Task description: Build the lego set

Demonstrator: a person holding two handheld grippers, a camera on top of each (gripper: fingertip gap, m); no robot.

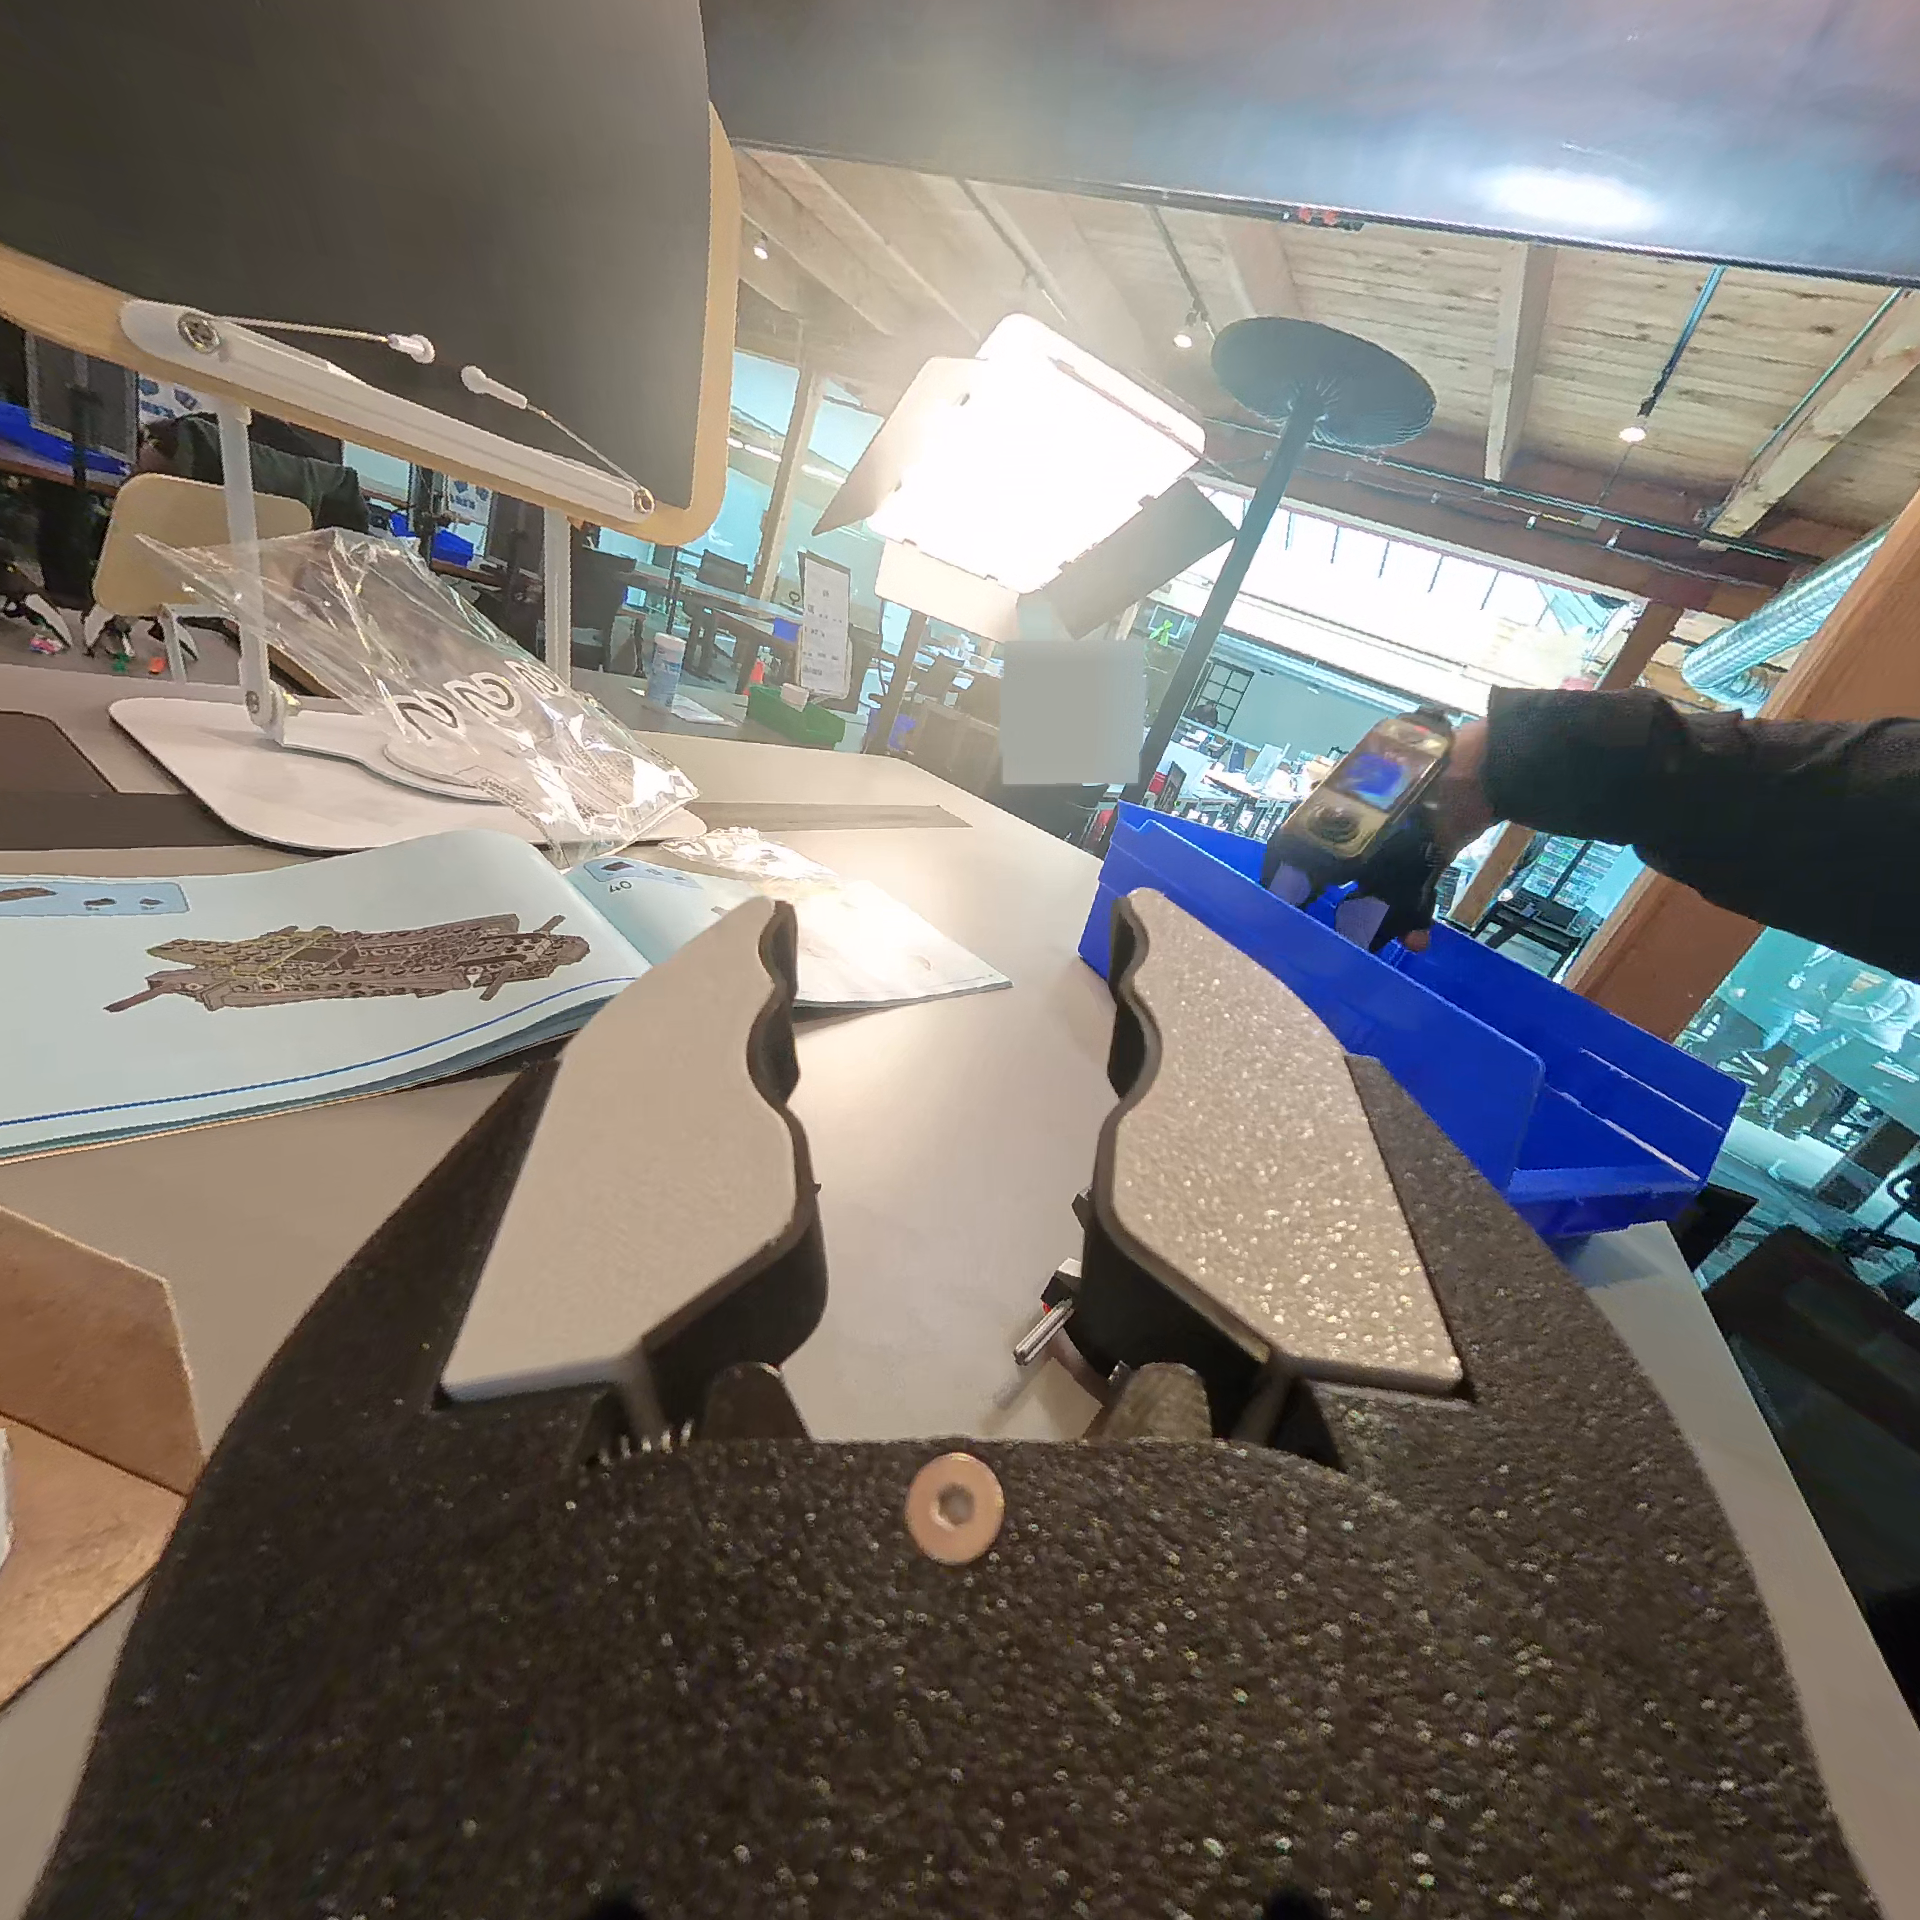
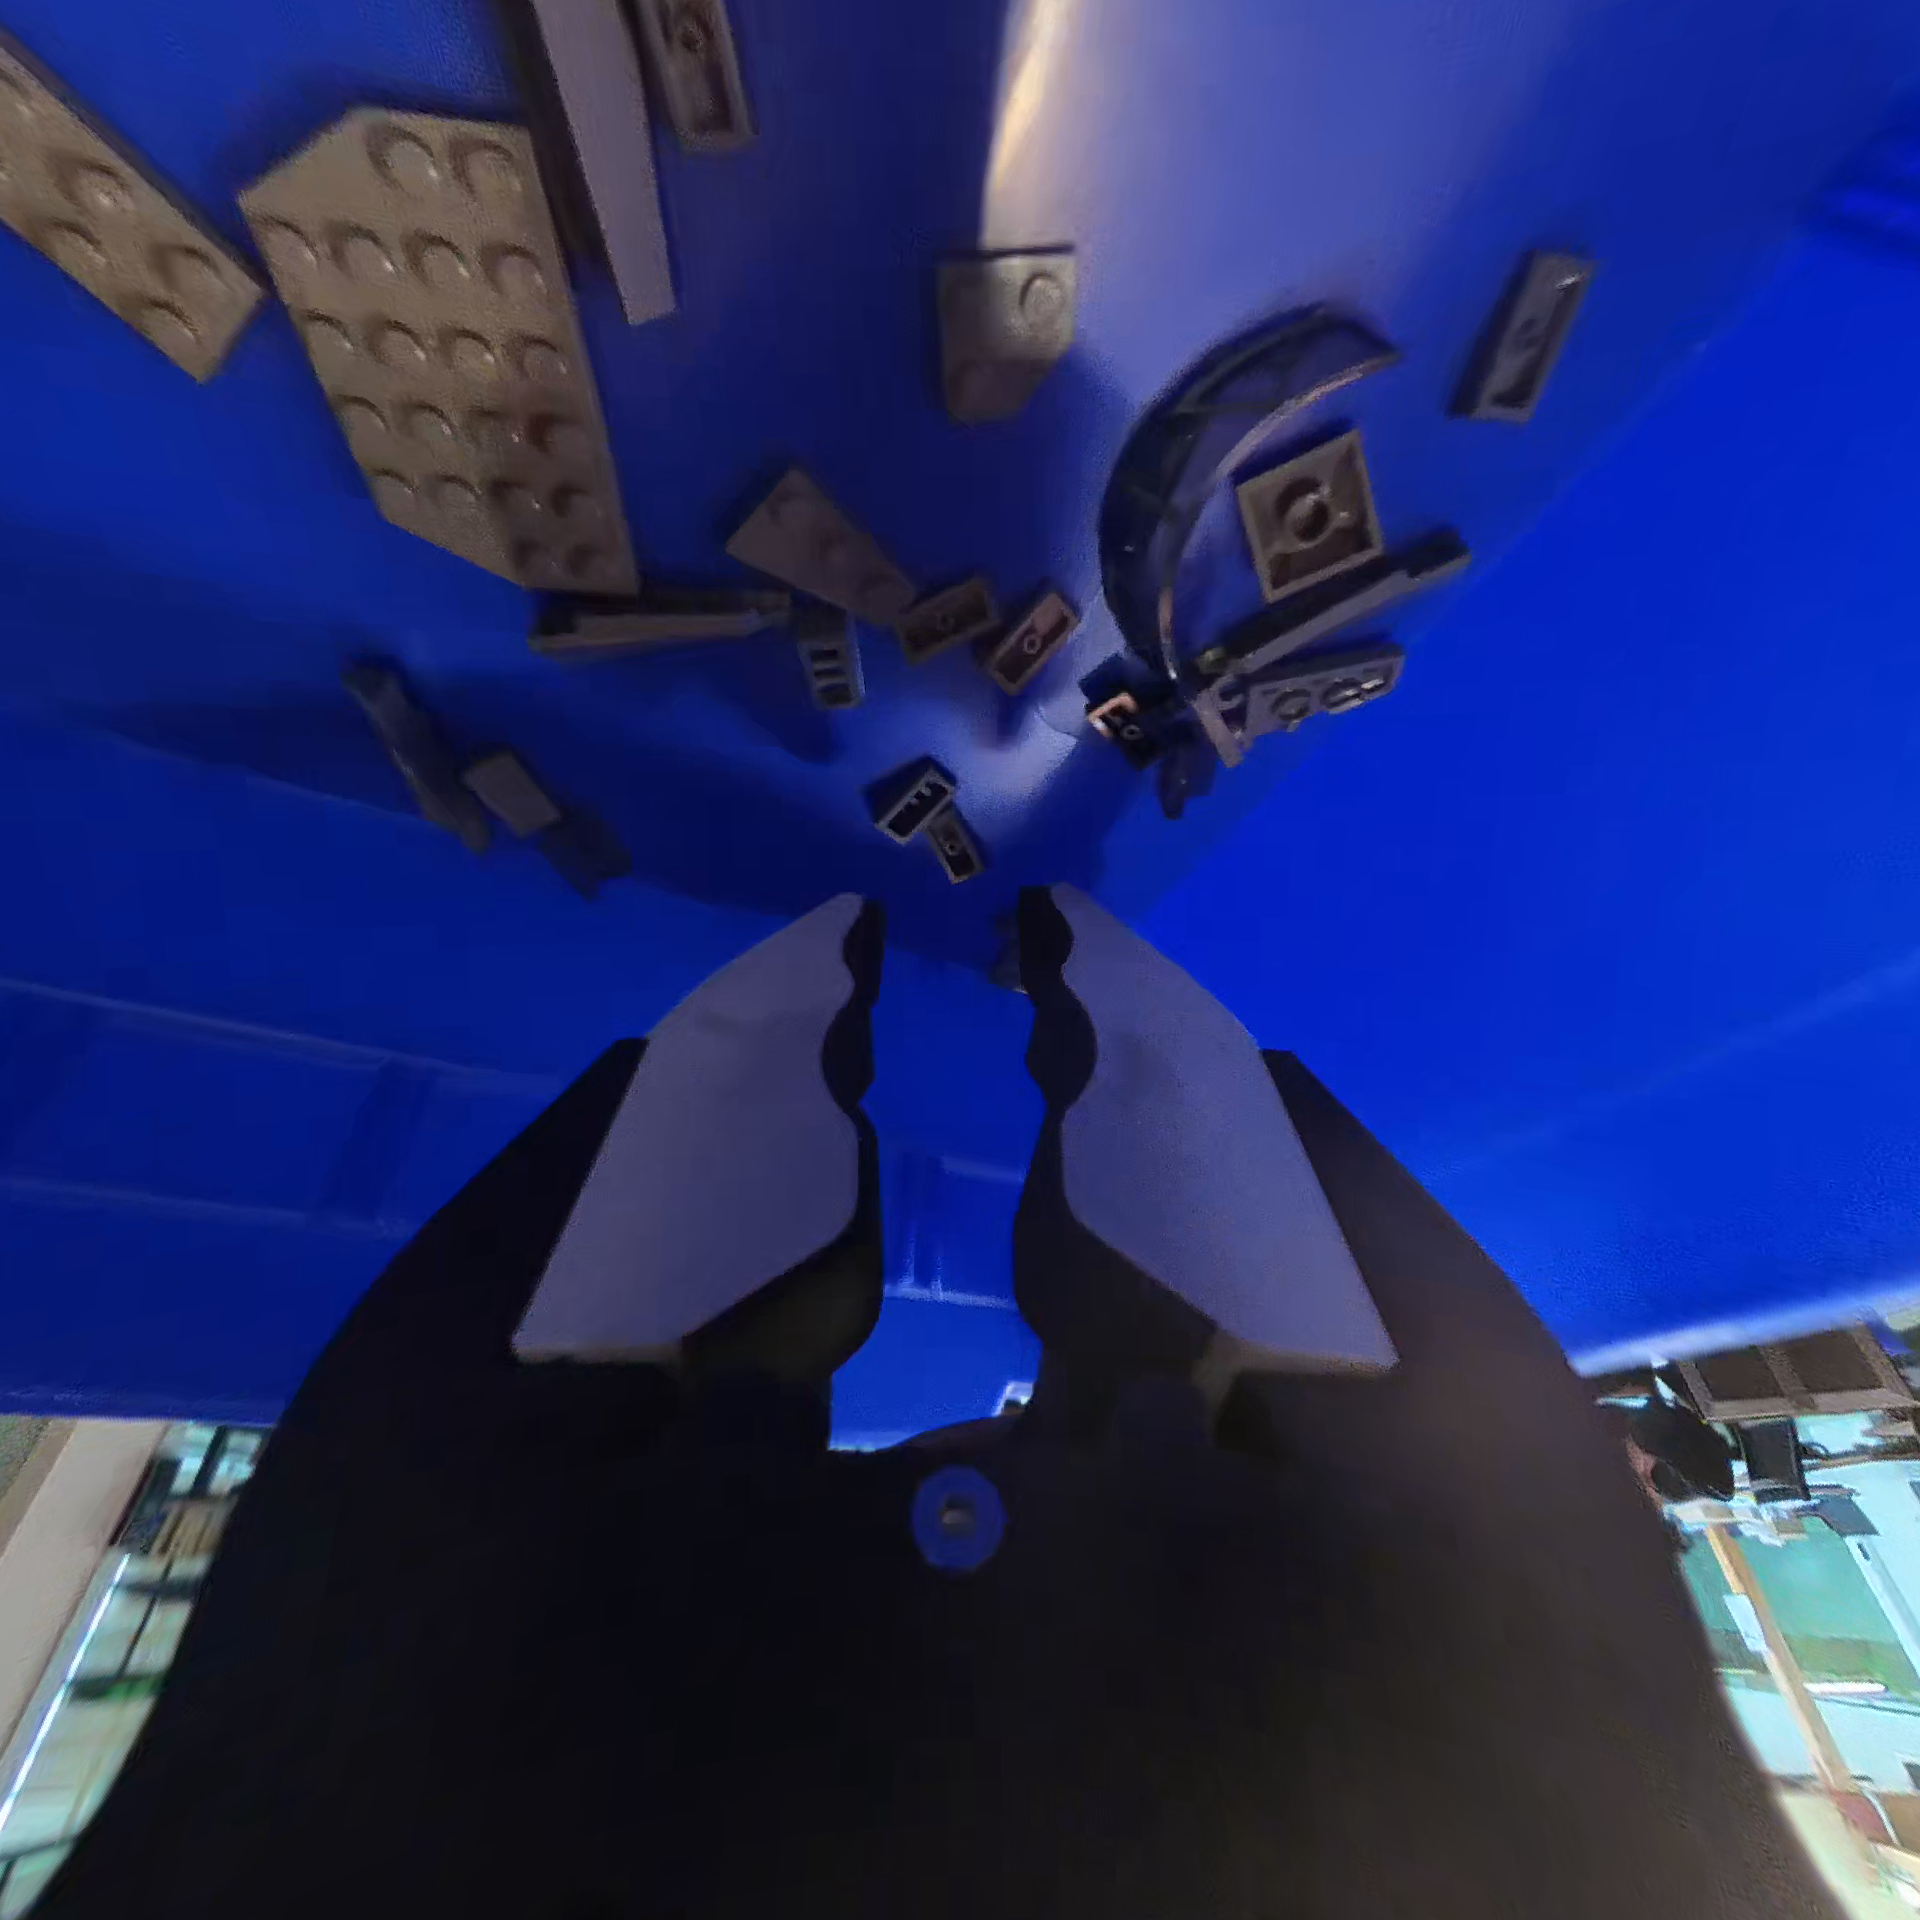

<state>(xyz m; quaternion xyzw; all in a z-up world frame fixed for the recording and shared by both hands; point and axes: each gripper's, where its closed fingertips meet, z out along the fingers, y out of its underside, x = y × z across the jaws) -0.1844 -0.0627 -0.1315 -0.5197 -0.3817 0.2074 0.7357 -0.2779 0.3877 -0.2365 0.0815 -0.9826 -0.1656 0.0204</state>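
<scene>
In the left wrist view my left gripper is open and empty, low over a grey table. An open instruction booklet lies to its left and a blue bin stands to its right. A hand in a black sleeve holds my right gripper down inside that bin. In the right wrist view my right gripper is partly open, with only the blue bin floor showing between its fingers. A small grey brick piece lies just ahead of the tips. A blurred grey bit sits by the right fingertip.
Several grey brick pieces lie on the bin floor, among them a large studded wedge plate and a dark curved piece. On the table are clear plastic bags, a white stand holding a black board, and a cardboard box. A bright lamp panel stands behind. To the dark curved piece: right tips about 6 centimetres, left tips about 40 centimetres.
</scene>
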